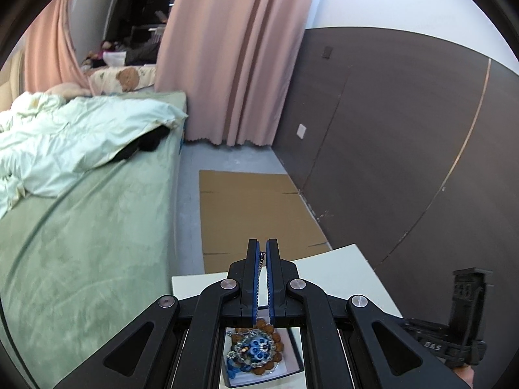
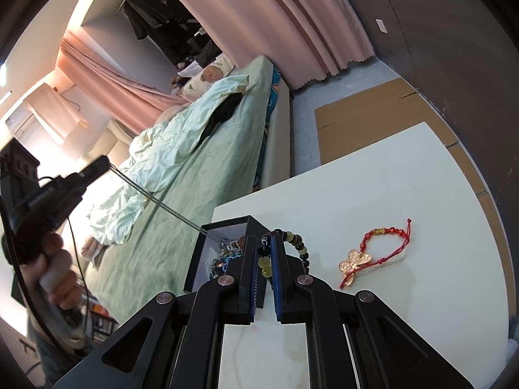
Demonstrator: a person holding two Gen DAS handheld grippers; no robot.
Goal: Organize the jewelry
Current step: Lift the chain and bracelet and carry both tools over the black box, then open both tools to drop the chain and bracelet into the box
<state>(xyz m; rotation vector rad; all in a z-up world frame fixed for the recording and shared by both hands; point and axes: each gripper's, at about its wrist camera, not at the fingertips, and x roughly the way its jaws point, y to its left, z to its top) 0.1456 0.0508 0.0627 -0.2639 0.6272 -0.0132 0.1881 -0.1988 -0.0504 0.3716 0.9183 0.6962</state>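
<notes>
My left gripper [image 1: 263,246] is shut on a thin silver chain [image 1: 262,256], pinched near its fingertips. Straight below it lies a black box [image 1: 297,348] with white lining, holding several tangled bead pieces [image 1: 258,350]. In the right wrist view that chain [image 2: 155,201] runs taut from the left gripper [image 2: 103,162], held up at the left, down into the box [image 2: 193,261]. My right gripper [image 2: 264,243] is shut on a bracelet of green and dark beads [image 2: 293,238] beside the box's right wall. A red cord bracelet with a butterfly charm [image 2: 382,249] lies on the white table [image 2: 389,188].
A bed with a green sheet and pale quilt [image 2: 181,168] runs along the table's left side. Flattened cardboard [image 1: 246,207] lies on the floor beyond the table [image 1: 340,275]. A dark panelled wall [image 1: 405,146] and pink curtains [image 1: 233,64] close the far side.
</notes>
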